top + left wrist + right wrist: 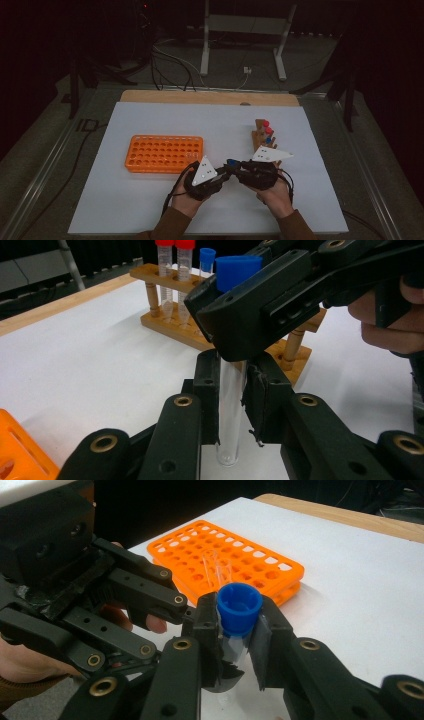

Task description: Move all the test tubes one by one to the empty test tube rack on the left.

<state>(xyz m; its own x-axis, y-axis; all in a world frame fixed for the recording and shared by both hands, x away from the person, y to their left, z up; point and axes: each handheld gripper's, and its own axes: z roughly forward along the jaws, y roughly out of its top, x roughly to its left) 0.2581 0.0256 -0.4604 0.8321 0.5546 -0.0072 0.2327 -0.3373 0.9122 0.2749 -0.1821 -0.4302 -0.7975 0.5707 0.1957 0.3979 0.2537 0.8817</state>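
Note:
A clear tube (230,415) with a blue cap (239,607) stands upright in the air between both grippers, low over the white mat in front of me. My left gripper (232,385) is shut on the tube's clear lower body. Just under the cap, my right gripper (239,630) is shut on the same tube. In the high view the left gripper (226,172) and the right gripper (235,167) meet tip to tip near the mat's front middle, with the blue cap (231,162) between them.
An orange rack (164,153) with many holes lies on the left of the mat, clear uncapped tubes (215,567) standing in it. A wooden rack (260,137) behind the right gripper holds red-capped tubes (165,270) and a blue-capped one (206,260).

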